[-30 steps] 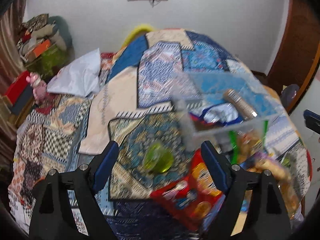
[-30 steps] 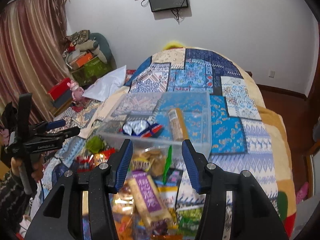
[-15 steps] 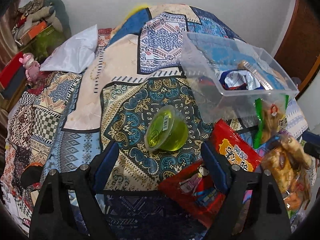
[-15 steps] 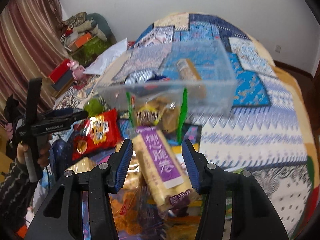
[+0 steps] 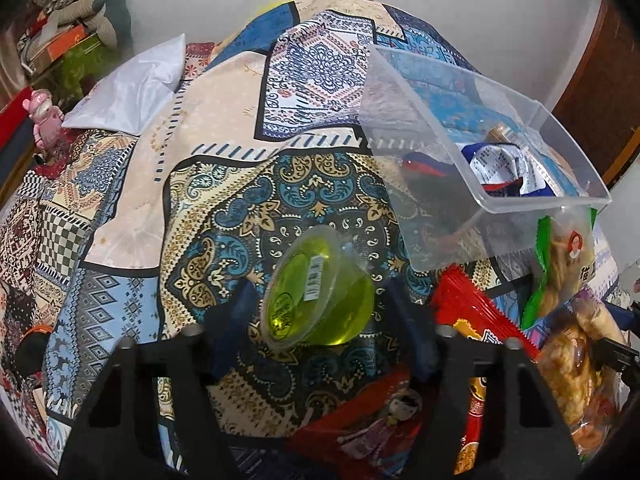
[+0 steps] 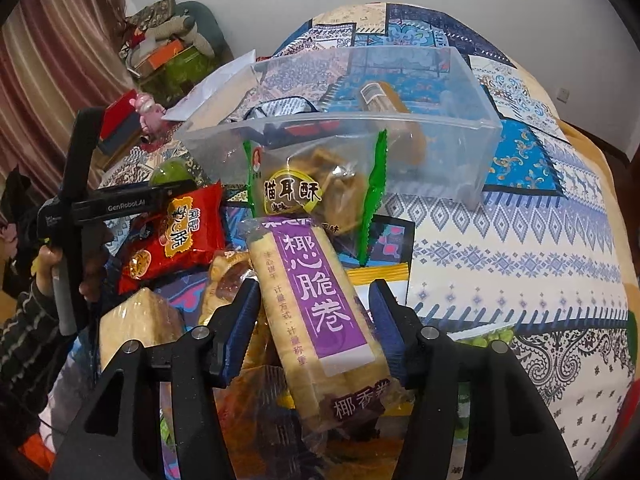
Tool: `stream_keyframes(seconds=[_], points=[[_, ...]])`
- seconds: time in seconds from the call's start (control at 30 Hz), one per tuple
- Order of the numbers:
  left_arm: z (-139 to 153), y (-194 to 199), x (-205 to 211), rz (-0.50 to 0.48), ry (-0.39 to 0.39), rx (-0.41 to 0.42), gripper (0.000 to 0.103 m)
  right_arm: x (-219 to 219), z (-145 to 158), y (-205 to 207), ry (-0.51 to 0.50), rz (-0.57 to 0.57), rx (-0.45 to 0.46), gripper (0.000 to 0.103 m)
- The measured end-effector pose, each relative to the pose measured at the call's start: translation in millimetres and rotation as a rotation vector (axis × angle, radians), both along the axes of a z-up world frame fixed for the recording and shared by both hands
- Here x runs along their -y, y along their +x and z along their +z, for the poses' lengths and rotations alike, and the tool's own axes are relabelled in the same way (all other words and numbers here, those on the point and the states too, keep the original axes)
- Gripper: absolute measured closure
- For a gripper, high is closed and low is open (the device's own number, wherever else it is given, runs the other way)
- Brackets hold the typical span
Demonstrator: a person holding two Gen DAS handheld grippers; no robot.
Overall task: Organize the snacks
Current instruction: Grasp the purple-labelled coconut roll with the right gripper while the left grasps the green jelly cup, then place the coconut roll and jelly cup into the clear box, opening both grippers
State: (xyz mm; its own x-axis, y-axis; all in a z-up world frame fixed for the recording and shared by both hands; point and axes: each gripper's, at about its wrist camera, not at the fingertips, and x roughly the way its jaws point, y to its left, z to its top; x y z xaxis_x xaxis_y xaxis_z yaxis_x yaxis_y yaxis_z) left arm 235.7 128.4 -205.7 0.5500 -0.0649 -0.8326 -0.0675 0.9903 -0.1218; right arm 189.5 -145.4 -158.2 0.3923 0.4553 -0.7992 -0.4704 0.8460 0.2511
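Observation:
A green jelly cup (image 5: 318, 292) lies tilted on the patterned bedspread, between the open fingers of my left gripper (image 5: 320, 320); contact cannot be told. My right gripper (image 6: 314, 312) is open around a purple-labelled biscuit roll pack (image 6: 316, 300) on top of the snack pile, jaws on each side of it with small gaps. A clear plastic bin (image 6: 472, 128) stands beyond the pile and holds a blue-white packet (image 5: 504, 164) and a brown roll (image 6: 384, 100). It also shows in the left wrist view (image 5: 520, 120).
A red snack bag (image 6: 180, 236), a green-edged cracker bag (image 6: 312, 188) and other packets lie heaped before the bin. The left gripper's handle and hand (image 6: 72, 216) show at the left. A white pillow (image 5: 136, 88) and piled boxes (image 5: 68, 44) lie far left.
Both grippers have dropped lower and moved forward. The jelly cup now sits between the left fingers, and the biscuit roll sits between the right fingers.

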Motion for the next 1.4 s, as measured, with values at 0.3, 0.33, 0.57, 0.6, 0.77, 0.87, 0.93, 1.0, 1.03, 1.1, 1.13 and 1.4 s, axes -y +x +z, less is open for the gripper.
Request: stream_keyframes(seconds=[0.3,0.33,0.57,0.6,0.77,0.87,0.93,1.0,1.03,1.1,1.13,1.4], points=[[10.4,-14.3,6.0,-0.022,0.05,0.016,0.056,0.3,2.6,-3.3,-0.002,0.009,0.012,0.056],[12.1,-14.9,5.8,-0.022,0.047,0.017,0.057,-0.1,3.7,-4.2,-0.003,0.01,0.015,0.057],[35.4,-29.8,5.9,-0.018,0.036,0.049,0.063,2.7,16.5,-12.7,0.014,0.011,0.038,0.061],[39.1,-32.2,6.0,-0.018,0.031,0.05,0.063,2.8,18.6,-13.7,0.017,0.013,0.042,0.062],[57.8,-42.2,11.1,-0.02,0.058,0.087,0.063,7.3,29.5,-20.5,0.03,0.009,0.066,0.064],[70.6,-47.3,12.9,-0.022,0.053,0.108,0.063,12.0,37.3,-22.7,0.042,-0.005,0.085,0.065],[81.0,-50.0,15.3,-0.026,0.054,0.127,0.063,15.9,42.8,-22.0,0.053,-0.017,0.095,0.068],[89.0,-50.1,18.2,-0.03,0.056,0.142,0.063,18.9,48.5,-19.6,0.061,-0.03,0.108,0.068],[92.3,-50.1,19.5,-0.031,0.055,0.149,0.063,20.1,50.4,-18.9,0.064,-0.035,0.114,0.068],[100.4,-49.0,22.6,-0.035,0.049,0.165,0.063,22.6,55.3,-16.9,0.073,-0.046,0.129,0.068],[103.2,-48.2,24.2,-0.037,0.046,0.171,0.063,23.0,57.2,-16.0,0.074,-0.05,0.136,0.068],[125.3,-32.2,44.4,-0.073,0.027,0.226,0.063,27.3,82.4,3.9,0.093,-0.078,0.221,0.068]])
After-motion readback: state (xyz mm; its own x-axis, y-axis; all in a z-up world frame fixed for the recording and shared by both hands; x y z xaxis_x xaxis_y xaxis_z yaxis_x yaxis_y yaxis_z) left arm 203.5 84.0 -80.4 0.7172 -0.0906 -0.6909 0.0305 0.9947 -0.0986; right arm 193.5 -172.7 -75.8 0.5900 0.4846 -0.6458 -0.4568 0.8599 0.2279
